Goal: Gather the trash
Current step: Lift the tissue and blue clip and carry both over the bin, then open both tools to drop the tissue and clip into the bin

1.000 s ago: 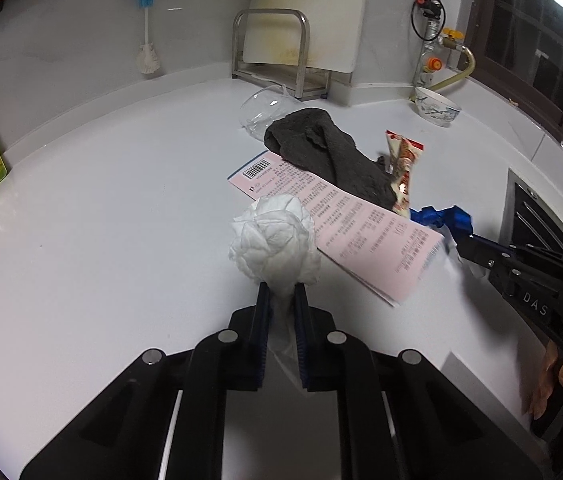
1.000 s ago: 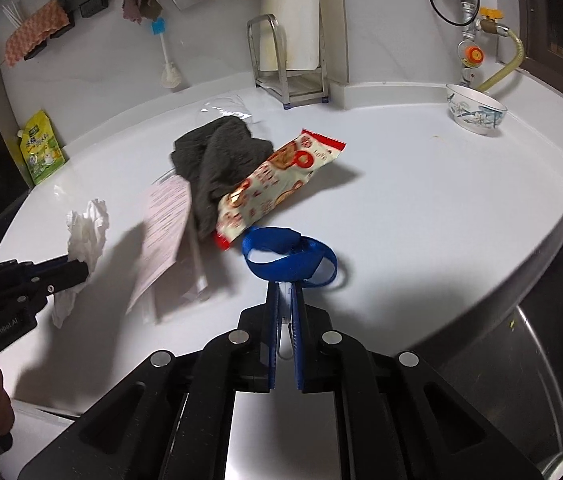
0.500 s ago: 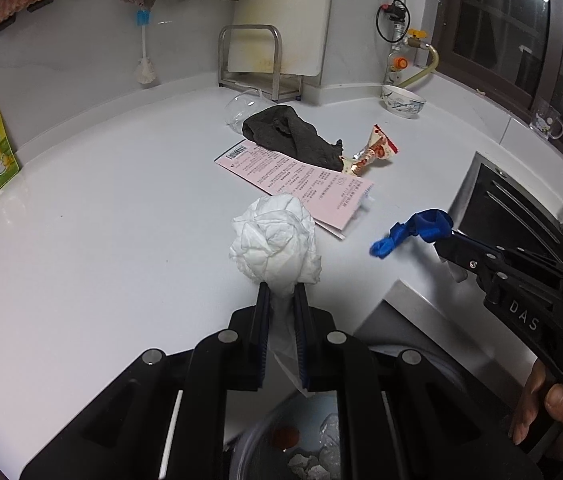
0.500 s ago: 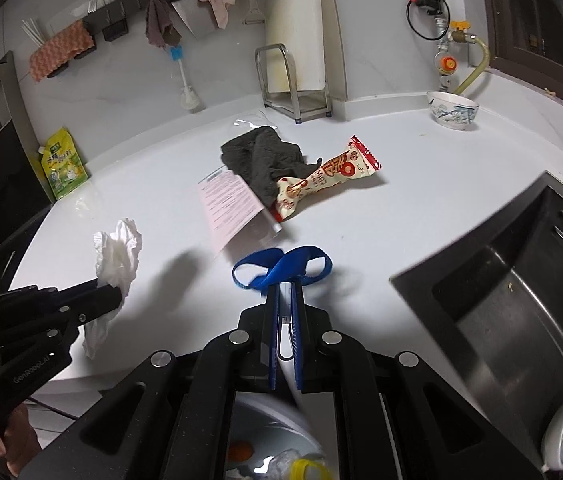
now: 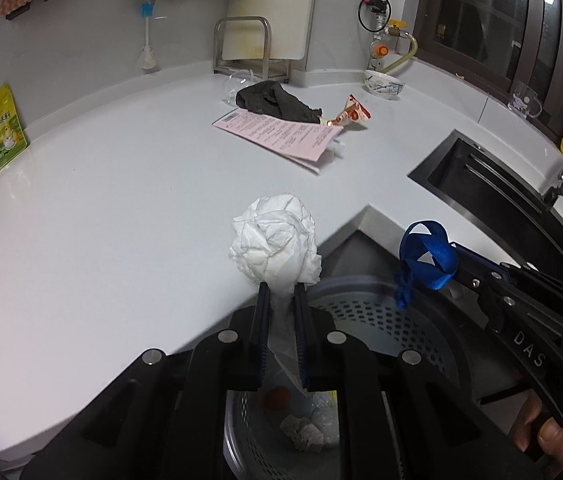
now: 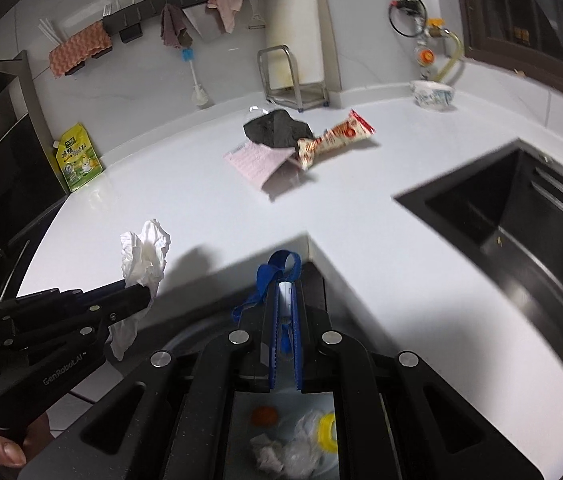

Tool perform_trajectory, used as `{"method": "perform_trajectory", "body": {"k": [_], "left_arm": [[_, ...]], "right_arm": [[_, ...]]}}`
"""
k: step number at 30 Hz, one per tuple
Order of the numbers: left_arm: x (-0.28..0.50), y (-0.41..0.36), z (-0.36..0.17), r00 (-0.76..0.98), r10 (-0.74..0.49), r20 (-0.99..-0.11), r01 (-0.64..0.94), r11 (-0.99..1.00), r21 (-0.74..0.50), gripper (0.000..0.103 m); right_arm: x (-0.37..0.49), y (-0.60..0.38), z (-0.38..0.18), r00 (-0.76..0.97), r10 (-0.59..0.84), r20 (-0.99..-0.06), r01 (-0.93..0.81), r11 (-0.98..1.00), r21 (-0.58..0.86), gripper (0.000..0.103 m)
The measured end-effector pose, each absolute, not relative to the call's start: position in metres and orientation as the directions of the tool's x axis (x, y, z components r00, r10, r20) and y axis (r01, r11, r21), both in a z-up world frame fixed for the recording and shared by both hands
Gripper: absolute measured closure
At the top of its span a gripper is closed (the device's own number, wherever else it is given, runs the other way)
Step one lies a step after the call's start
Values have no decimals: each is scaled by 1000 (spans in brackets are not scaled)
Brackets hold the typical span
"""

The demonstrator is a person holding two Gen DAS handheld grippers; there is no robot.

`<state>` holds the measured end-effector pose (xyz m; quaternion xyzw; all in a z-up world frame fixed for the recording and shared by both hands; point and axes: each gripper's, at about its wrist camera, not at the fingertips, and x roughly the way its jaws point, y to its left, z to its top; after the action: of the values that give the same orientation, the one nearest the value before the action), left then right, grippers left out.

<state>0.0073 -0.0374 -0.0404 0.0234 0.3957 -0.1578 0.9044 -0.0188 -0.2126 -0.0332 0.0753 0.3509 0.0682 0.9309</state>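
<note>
Directly above the perforated trash bin (image 5: 381,312), the left gripper (image 5: 281,304) pinches a crumpled white tissue (image 5: 275,246) and the right gripper (image 6: 284,300), pressed together, holds a blue ribbon (image 6: 275,274). Both look ready to drop; releasing comes next. Beyond the bin, on the counter (image 5: 121,184), wait pink paper (image 5: 281,136), dark cloth (image 5: 277,102) and a snack wrapper (image 5: 351,114).

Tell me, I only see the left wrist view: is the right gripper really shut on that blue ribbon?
Observer: Yes, the right fingers are shut on the ribbon, with a white tag pinched between them.
Operator: Is the bin under them?
Observer: Yes, it shows just beneath them in the right wrist view, with a yellow ring inside.
Operator: What's past the yellow pouch?
Observer: A dark appliance at the counter's end.
</note>
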Motion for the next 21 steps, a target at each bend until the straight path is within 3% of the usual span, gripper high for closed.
{"method": "perform_trajectory", "body": {"k": [21], "left_arm": [[-34,-37,-78,621,-204,-757,291,957,-20,91]], "right_arm": [[-67,-191,-91,662,96,-744,-4,992,124,97]]}}
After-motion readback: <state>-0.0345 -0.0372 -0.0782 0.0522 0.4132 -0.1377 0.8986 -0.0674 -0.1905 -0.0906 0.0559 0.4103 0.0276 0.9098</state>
